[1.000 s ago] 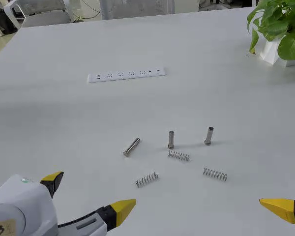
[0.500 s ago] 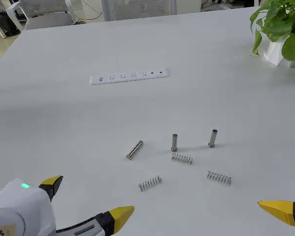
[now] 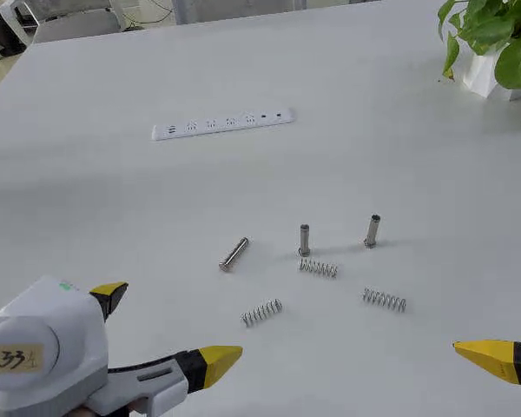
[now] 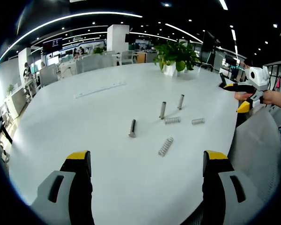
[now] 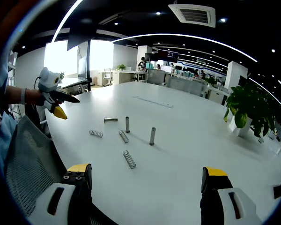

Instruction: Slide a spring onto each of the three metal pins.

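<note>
Springs lie loose on my side of the middle pin, none threaded; left gripper and right gripper hover short of it, jaws spread to pick one

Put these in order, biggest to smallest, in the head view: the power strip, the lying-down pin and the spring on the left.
1. Power strip, clearly longest.
2. Lying-down pin and spring look about the same, so no ranking.
</note>
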Motion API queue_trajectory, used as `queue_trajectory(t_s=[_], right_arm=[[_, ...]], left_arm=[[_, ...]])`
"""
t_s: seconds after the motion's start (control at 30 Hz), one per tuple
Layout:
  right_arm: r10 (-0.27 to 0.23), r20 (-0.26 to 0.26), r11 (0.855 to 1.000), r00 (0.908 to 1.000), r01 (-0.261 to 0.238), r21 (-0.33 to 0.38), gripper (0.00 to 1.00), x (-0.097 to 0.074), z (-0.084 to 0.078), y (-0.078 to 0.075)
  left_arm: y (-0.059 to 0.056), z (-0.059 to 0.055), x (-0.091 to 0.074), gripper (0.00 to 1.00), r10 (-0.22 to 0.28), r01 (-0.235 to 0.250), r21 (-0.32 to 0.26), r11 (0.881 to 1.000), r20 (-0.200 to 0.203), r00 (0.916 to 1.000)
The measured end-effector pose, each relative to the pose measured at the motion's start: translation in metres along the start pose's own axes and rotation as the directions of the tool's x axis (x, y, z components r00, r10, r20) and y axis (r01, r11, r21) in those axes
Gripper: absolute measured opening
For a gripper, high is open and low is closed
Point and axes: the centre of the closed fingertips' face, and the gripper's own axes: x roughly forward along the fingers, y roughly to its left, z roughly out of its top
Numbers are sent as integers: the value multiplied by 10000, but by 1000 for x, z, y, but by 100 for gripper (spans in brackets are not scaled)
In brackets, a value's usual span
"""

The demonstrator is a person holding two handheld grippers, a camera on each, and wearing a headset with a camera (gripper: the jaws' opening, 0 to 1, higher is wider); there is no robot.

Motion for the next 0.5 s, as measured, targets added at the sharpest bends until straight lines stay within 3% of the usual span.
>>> queue_trajectory(t_s=[0.33,0.5], right_arm=[[-9,5,10000,10000,9,-86,99,0,0,1],[-114,88,9999,9999,115,-45,99,0,2,0]], left_arm=[[3,20,28,98,-618,622,155,9979,-271,9977],[6,25,42,93,-941,960,267,9950,-650,9934]])
